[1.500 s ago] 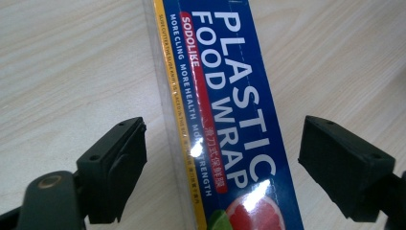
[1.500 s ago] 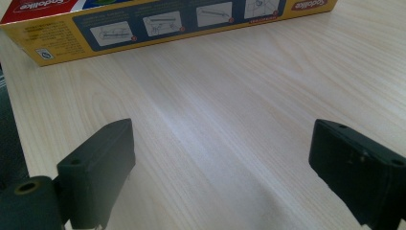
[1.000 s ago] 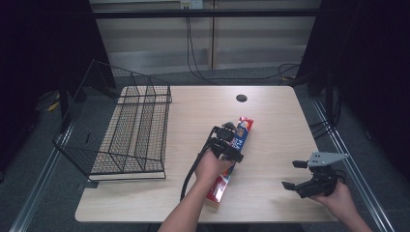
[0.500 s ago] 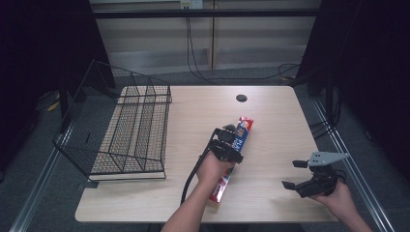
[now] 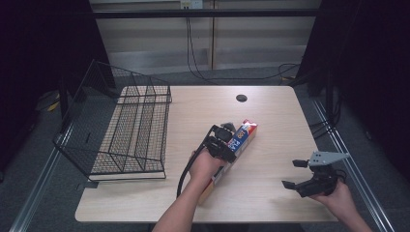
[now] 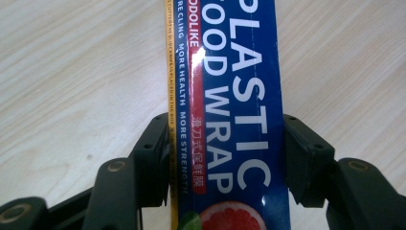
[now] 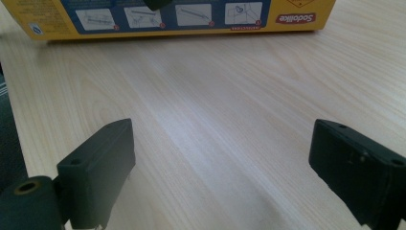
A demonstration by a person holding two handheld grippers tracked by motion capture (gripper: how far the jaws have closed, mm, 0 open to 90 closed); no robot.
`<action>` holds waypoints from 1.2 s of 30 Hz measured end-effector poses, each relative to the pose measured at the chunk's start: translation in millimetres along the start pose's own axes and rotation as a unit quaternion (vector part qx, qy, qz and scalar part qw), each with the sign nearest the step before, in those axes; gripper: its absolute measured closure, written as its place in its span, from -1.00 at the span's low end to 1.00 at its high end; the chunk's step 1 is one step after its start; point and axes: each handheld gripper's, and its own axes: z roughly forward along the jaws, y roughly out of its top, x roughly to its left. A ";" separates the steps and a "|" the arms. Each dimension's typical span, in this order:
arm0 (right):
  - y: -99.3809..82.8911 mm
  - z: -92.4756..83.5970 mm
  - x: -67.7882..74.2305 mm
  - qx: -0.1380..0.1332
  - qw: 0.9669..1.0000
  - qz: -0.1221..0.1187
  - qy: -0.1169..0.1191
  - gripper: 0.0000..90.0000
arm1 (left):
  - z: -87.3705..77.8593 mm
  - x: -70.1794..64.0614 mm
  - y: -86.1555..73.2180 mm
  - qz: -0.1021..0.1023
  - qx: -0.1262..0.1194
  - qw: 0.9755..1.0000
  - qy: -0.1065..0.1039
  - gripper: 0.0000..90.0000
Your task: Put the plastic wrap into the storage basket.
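A long blue and yellow plastic food wrap box (image 5: 245,134) lies at a slant on the table, right of the middle. My left gripper (image 5: 226,141) reaches down over it from above. In the left gripper view the box (image 6: 234,72) runs up between the jaws, and both pads (image 6: 158,158) press on its long sides. The jaws of my left gripper (image 6: 227,143) have just been closing, and it is now shut on the box. My right gripper (image 5: 291,174) stands open near the front right corner, low over the bare wood, with nothing inside my right gripper (image 7: 220,158). It faces the box's yellow side (image 7: 191,19).
A black wire basket (image 5: 130,125) stands on the left part of the table (image 5: 285,116), tipped open toward the left. A round black cable hole (image 5: 241,98) sits at the back. The left gripper's cable (image 5: 186,171) loops beside the forearm.
In the high view the left hand stays over the box with barely any shift. The right hand and its gripper have kept still.
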 end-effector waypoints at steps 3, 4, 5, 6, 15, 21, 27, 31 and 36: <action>0.1 0.5 -0.1 0.001 1.000 0.000 0.000 -0.81 | -9.2 3.2 0.6 -0.006 -0.005 1.000 -0.003 -0.04; 0.1 0.5 0.0 0.002 1.000 0.000 -0.002 -0.81 | -12.7 4.8 1.2 -0.006 0.000 1.000 -0.006 -0.03; 0.1 0.5 -0.1 0.001 1.000 -0.001 0.002 -0.81 | -15.1 6.2 1.4 -0.003 -0.002 1.000 -0.008 -0.03; 0.0 0.4 0.0 0.001 1.000 -0.001 0.001 -0.81 | -18.1 7.1 1.9 0.000 0.001 1.000 -0.008 -0.03; 0.2 -0.5 -0.1 -0.002 1.000 -0.001 -0.002 -0.82 | -38.8 18.0 1.0 -0.020 -0.002 1.000 -0.004 -0.03; 0.8 -0.2 0.7 -0.007 1.000 -0.004 0.004 -0.83 | -50.6 25.7 0.0 -0.027 0.004 1.000 -0.003 -0.03; 0.9 -0.4 0.5 -0.009 1.000 -0.004 0.005 -0.84 | -63.7 34.9 0.0 -0.032 0.005 0.999 -0.001 -0.04; 0.8 -0.5 0.6 -0.009 1.000 -0.005 0.004 -0.84 | -69.2 38.9 -0.1 -0.034 0.003 0.999 0.002 -0.04; 1.0 -0.9 0.3 -0.010 1.000 -0.004 0.004 -0.84 | -78.2 45.6 -1.8 -0.050 0.003 0.999 0.001 -0.03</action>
